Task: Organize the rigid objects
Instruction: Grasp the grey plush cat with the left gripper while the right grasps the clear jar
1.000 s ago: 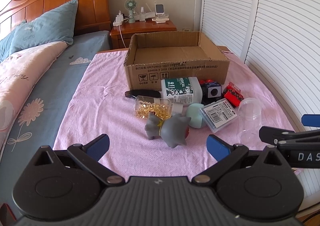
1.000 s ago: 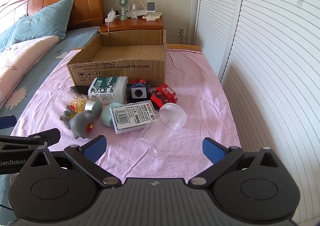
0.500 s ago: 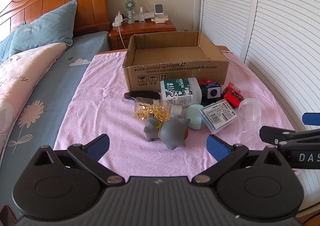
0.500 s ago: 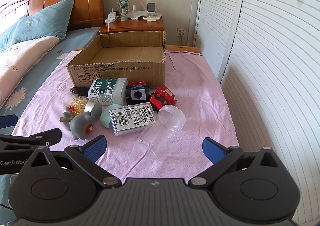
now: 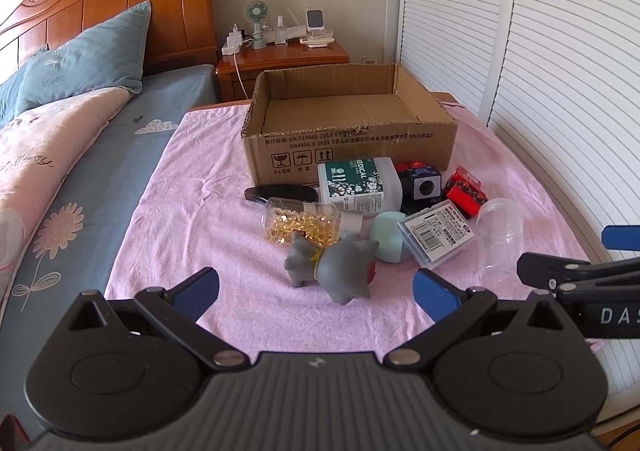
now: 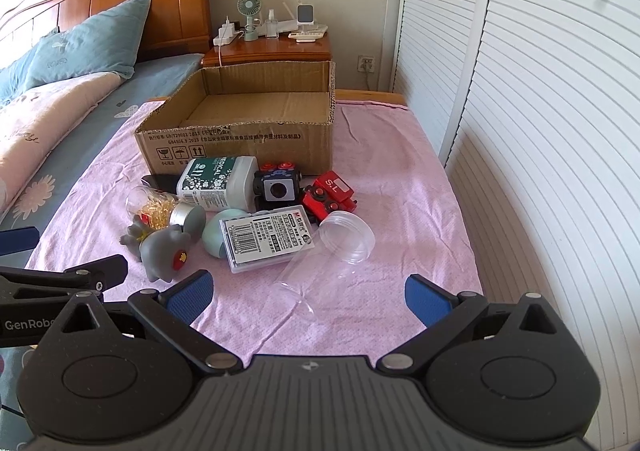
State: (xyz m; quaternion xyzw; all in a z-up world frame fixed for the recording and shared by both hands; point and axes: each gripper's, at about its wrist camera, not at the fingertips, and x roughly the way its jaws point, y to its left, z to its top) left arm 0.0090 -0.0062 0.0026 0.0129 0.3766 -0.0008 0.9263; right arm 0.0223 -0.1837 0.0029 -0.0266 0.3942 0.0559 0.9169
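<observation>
An open cardboard box (image 5: pixel 352 149) (image 6: pixel 240 143) stands on the pink cloth, its inside bare. In front of it lies a pile: a white medical bottle (image 5: pixel 360 185) (image 6: pixel 218 187), a capsule jar (image 5: pixel 304 221), a grey toy animal (image 5: pixel 332 269) (image 6: pixel 164 251), a mint egg shape (image 5: pixel 386 237), a labelled clear case (image 5: pixel 438 237) (image 6: pixel 266 241), a black cube (image 5: pixel 422 185), a red toy (image 5: pixel 466 191) (image 6: pixel 330 197) and a clear jar (image 5: pixel 500 235) (image 6: pixel 326 255). My left gripper (image 5: pixel 316 291) hangs open just short of the grey toy. My right gripper (image 6: pixel 308 297) hangs open near the clear jar's base. Neither holds anything.
A black flat case (image 5: pixel 282 193) lies left of the bottle. The bed (image 5: pixel 92 171) with pillows runs along the left. A wooden nightstand (image 5: pixel 280 59) with a fan and chargers stands behind the box. White louvred doors (image 6: pixel 540 111) close off the right side.
Both grippers have drifted slightly forward toward the pile. Nothing on the cloth has moved and both stay open.
</observation>
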